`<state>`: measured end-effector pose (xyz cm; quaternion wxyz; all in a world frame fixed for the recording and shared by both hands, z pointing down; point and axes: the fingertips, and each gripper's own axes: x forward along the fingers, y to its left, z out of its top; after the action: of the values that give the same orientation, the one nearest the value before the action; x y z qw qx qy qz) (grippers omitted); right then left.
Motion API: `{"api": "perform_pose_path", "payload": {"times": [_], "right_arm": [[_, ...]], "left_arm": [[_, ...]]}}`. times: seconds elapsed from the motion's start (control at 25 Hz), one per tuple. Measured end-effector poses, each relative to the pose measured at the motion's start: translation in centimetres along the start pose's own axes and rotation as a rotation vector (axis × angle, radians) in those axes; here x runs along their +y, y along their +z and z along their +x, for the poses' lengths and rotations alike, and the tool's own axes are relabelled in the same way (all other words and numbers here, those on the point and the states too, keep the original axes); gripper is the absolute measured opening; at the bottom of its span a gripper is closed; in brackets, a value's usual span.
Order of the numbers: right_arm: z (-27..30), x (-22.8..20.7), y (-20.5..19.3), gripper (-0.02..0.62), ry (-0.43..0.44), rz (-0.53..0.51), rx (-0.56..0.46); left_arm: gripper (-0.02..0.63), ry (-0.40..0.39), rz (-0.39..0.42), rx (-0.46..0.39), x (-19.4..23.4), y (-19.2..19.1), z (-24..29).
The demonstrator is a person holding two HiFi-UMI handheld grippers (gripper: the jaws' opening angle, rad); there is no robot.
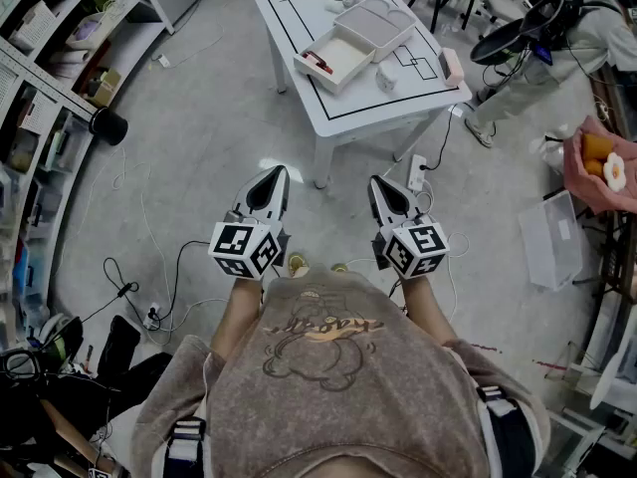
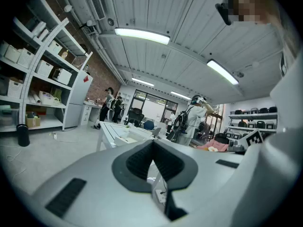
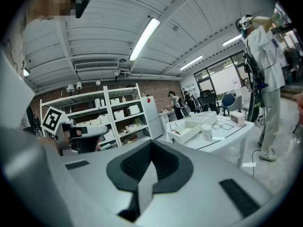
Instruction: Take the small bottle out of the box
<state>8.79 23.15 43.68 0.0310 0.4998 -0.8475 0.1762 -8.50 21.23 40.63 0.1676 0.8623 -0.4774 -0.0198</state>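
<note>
Tongs, one on each side, are held low and close to the person [image 1: 328, 366], and they point ahead at the white table [image 1: 398, 116]. The left tongs [image 1: 271, 179] are closed, tips together, with nothing between them. The right tongs [image 1: 384, 185] are closed too and hold nothing. Both are well apart from the table, with grey floor [image 1: 199, 137] between.

On the table lies the box [image 1: 346, 56], a flat white tray that is open on top. The small bottle [image 1: 317, 64] lies inside it, at the end nearer the shelves [image 1: 60, 68]. It shows only as a little dark and red thing, too small to see well. A grey lid [image 1: 373, 20] lies just behind the box. A small white cup [image 1: 386, 76] stands on the table just beside the box, on its right. A pale pink block [image 1: 452, 66] sits near the table's right edge. Black lines [image 1: 299, 28] are drawn on the table top.

The shelves stand at the left, full of things, with a black round can [image 1: 107, 125] on the floor by them. A white plug strip [image 1: 418, 172] lies on the floor by the table. A clear tub [image 1: 550, 239] sits on the floor at the right. Another person [image 1: 518, 88] stands by the table's right side
</note>
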Motion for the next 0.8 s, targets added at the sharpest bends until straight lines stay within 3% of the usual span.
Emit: {"api": "perform_pose_path", "payload": {"times": [0.44, 0.8], "right_arm": [[1.4, 0.0, 0.8, -0.004, -0.031, 0.016, -0.017], [3.2, 0.2, 1.3, -0.003, -0.080, -0.006, -0.034]], "left_arm": [[0.008, -0.026, -0.007, 0.006, 1.1, 0.4, 1.1], [0.008, -0.104, 0.016, 0.009, 3.1, 0.7, 2.5]]}}
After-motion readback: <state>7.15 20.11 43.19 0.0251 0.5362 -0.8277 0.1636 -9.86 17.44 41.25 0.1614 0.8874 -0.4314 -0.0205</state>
